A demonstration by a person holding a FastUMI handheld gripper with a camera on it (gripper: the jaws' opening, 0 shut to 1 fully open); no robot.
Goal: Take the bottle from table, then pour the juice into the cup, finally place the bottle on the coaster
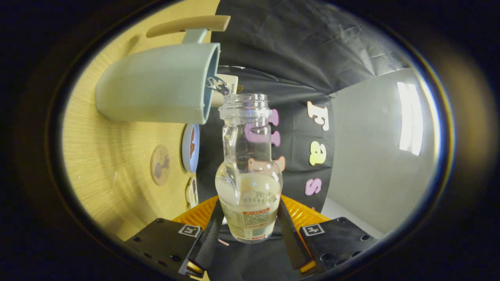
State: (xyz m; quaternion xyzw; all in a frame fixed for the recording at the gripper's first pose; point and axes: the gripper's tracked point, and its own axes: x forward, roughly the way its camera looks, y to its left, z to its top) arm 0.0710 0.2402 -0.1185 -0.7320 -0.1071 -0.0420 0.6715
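A clear uncapped bottle (248, 168) stands out straight ahead between my fingers, and my gripper (250, 222) is shut on its labelled lower body. Pale juice fills roughly the lower third, near the fingers. The whole view is rolled, so the wooden table (101, 156) stands on edge to one side. A pale blue-green cup (156, 89) with a wooden handle (187, 24) rests on that table. The bottle's open mouth (244, 102) sits just beside the cup's rim (211, 86), level with its opening. I see no juice leaving the mouth.
A round wooden coaster (160, 164) lies on the table below the cup in this view. Next to it are a blue-rimmed coaster (190, 148) and a smaller pale one (191, 193). A tag (226, 88) shows at the cup's opening. The black booth wall (297, 50) is behind.
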